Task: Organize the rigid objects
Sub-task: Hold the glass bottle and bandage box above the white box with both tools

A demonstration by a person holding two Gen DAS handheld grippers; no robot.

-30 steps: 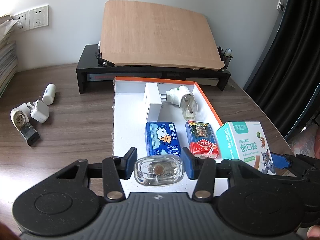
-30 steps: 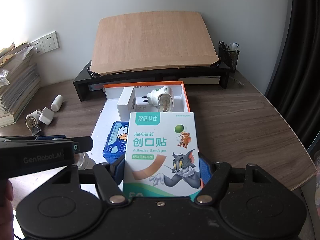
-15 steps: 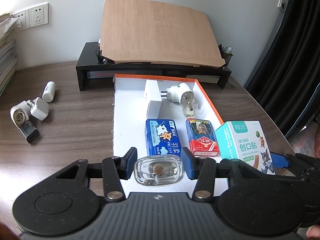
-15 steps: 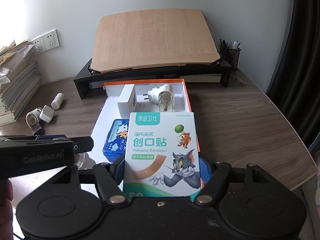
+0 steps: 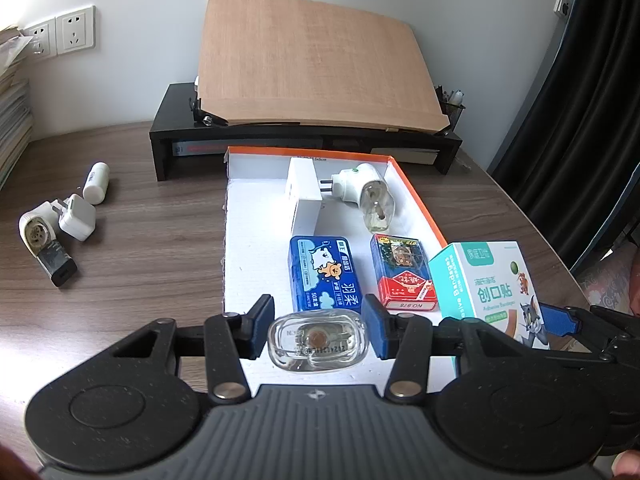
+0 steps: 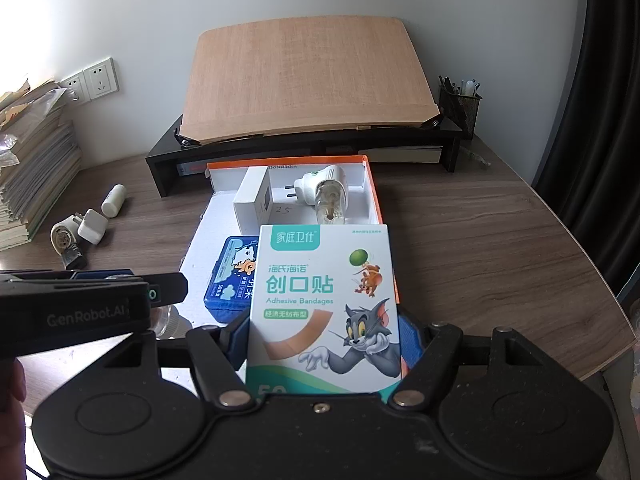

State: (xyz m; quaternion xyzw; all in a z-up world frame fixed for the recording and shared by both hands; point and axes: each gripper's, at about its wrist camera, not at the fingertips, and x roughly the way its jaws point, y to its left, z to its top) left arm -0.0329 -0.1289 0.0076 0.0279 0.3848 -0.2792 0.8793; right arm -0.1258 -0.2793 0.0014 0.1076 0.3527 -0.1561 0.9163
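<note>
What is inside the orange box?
Inside the orange box: a white carton, plug-in vaporizer, blue tin, playing cards. The grippers cover its near end.

Desk (image 5: 132, 280) bearing tray (image 5: 416, 200), chargers (image 5: 78, 222), probably.

bandage box (image 6: 324, 304): bottom edge hidden behind the gripper body
playing-card pack (image 6: 397, 280): almost wholly hidden behind that box

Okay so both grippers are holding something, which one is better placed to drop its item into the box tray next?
Probably the left gripper: its clear bottle already hangs over the tray's bare white floor. The right gripper's bandage box sits at the tray's orange edge.
</note>
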